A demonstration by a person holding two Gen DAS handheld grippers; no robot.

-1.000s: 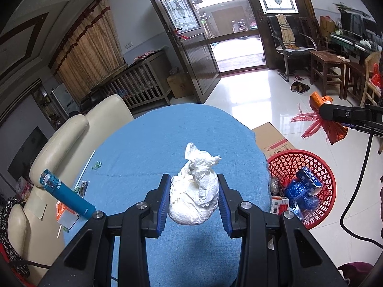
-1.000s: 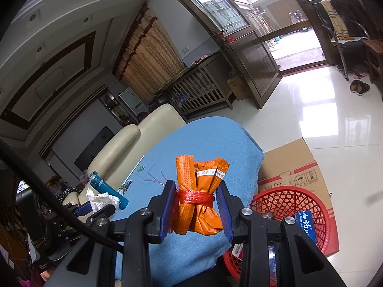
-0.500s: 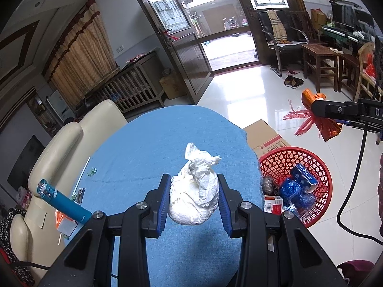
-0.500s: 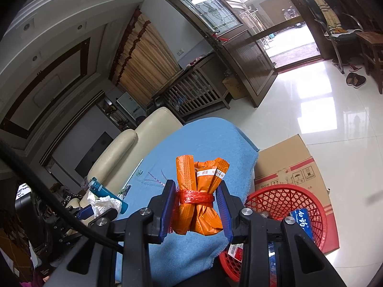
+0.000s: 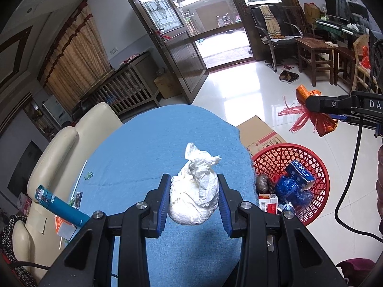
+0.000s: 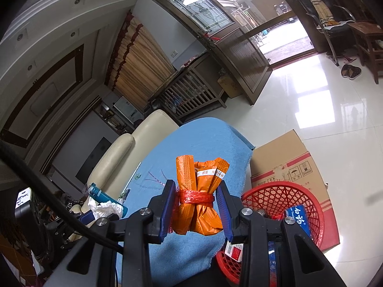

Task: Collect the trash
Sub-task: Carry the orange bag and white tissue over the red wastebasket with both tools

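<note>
A: Desk (image 5: 148, 143), one, rounded outline, covered in blue woven cloth with a frayed edge; cream padded sofa (image 5: 59, 148) just behind it.

B: Next in size?

A: One flat brown cardboard box (image 6: 287, 157) on the glossy tiled floor, and one round red plastic basket (image 5: 318, 172) with lattice walls beside the desk edge. In the basket: a blue carton (image 5: 299, 172), a crinkled blue foil wrapper (image 5: 287, 189), a red-and-white packet (image 5: 268, 202), a dark rounded lump.

B: Tools?

A: Two. Left tool (image 5: 194, 199), blue pads, clamped on one white crumpled paper wad (image 5: 195, 196), lumpy with a twisted top, held above the desk. Right tool (image 6: 195, 209) clamped on one orange plastic bundle (image 6: 197, 198), glossy and embossed, cinched by a red mesh string, held over the desk edge next to the basket.

B: Small items on the desk?

A: One teal cylinder (image 5: 59, 205) at the left edge, one thin white stick (image 5: 80, 177), a few tiny scraps.
</note>
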